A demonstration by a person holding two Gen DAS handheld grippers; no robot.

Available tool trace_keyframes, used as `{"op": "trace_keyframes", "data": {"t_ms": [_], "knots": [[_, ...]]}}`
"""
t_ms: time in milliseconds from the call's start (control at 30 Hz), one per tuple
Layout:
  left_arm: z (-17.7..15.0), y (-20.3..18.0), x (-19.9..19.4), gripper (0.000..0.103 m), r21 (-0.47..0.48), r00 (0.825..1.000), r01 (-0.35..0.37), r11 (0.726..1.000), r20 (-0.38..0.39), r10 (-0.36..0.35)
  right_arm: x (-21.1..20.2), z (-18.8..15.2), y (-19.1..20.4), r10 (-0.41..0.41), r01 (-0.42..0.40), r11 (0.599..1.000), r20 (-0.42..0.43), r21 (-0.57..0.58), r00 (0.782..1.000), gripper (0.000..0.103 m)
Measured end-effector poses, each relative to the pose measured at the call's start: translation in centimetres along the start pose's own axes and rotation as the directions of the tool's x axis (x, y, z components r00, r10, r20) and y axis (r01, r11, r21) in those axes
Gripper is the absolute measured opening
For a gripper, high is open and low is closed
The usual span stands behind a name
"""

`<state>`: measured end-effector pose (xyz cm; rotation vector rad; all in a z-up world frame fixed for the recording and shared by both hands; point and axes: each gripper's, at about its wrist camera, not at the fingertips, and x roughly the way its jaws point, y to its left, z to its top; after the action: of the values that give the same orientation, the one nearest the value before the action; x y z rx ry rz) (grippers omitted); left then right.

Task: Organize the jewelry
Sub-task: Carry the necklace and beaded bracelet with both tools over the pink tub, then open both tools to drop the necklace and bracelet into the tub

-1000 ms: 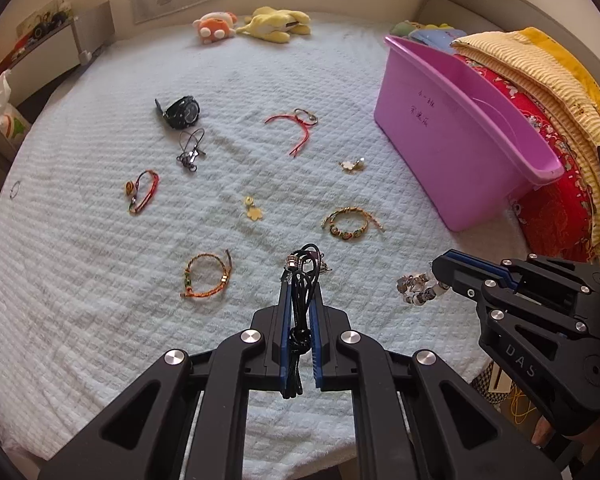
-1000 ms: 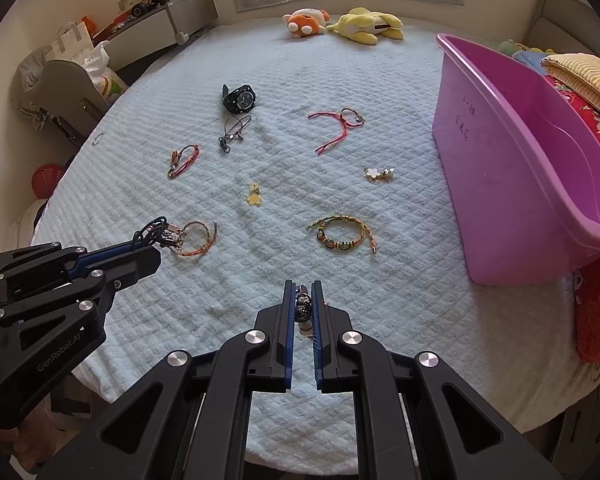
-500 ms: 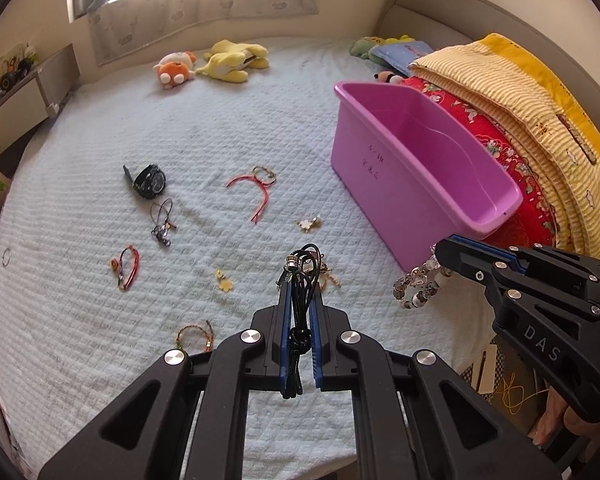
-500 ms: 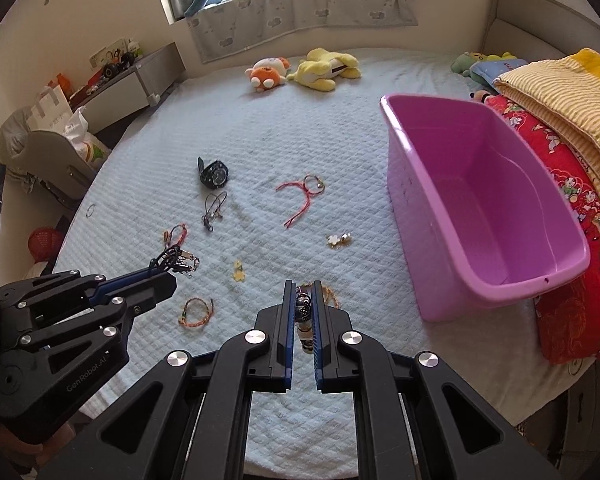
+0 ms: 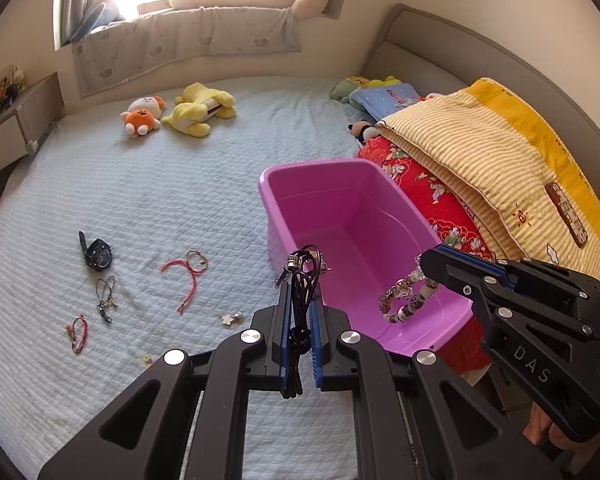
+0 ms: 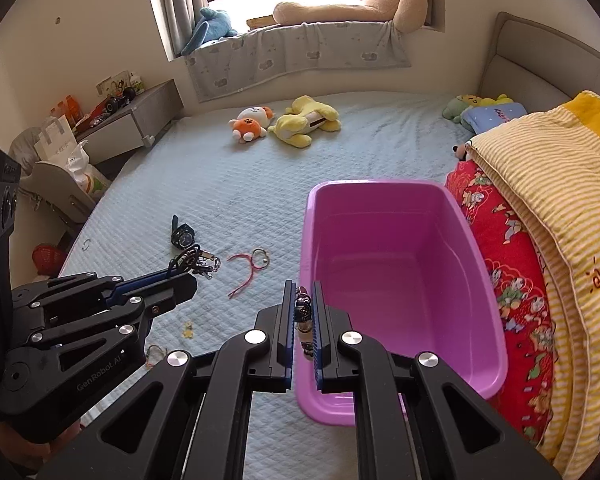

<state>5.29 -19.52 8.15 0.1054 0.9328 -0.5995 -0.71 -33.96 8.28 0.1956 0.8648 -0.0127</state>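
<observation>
My left gripper (image 5: 299, 280) is shut on a black cord necklace (image 5: 300, 304) with a metal clasp, held in the air at the near left rim of the pink tub (image 5: 364, 232). My right gripper (image 6: 302, 292) is shut on a beaded bracelet (image 6: 305, 320); in the left wrist view the bracelet (image 5: 404, 300) hangs over the tub's inside. The tub (image 6: 400, 280) looks empty. On the bed lie a black watch (image 5: 96, 254), a red string bracelet (image 5: 186, 276), a dark cord charm (image 5: 106, 296), a red bracelet (image 5: 78, 334) and a small brooch (image 5: 231, 319).
Folded red and yellow quilts (image 5: 480, 168) lie right of the tub. Plush toys (image 5: 180, 114) sit at the far side of the bed. A small yellow charm (image 6: 187, 328) and an orange bracelet (image 6: 154, 354) lie near the left gripper (image 6: 188, 268). A side cabinet (image 6: 120, 128) stands left.
Both grippers have risen from the bed and moved right toward the pink tub, each still holding its piece. The beaded bracelet now hangs over the tub.
</observation>
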Motion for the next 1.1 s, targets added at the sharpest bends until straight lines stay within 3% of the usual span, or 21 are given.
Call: {"op": "trace_keyframes", "data": {"t_ms": [200, 467, 833, 1100], "knots": [[1.5, -4.5, 5.4, 0.009, -0.077, 0.998, -0.034, 0.996, -0.064, 0.029, 2.4, 1.1, -6.9, 0.038, -0.039, 0.999, -0.054, -0.025, 0.998, 0.007], [1.8, -7.7, 12.5, 0.009, -0.117, 0.983, -0.059, 0.991, -0.178, 0.038, 6.9, -0.2, -12.5, 0.071, -0.072, 0.997, -0.154, 0.000, 0.985, 0.007], [0.3, -7.6, 18.7, 0.009, -0.135, 0.931, -0.141, 0.981, -0.355, 0.085, 12.9, -2.0, -14.5, 0.108, -0.102, 0.994, -0.299, 0.035, 0.948, 0.007], [-0.3, -7.0, 20.0, 0.009, -0.154, 0.907, -0.188, 0.970, -0.405, 0.112, 14.8, -2.6, -15.3, 0.116, -0.101, 0.993, -0.351, 0.061, 0.929, 0.008]]}}
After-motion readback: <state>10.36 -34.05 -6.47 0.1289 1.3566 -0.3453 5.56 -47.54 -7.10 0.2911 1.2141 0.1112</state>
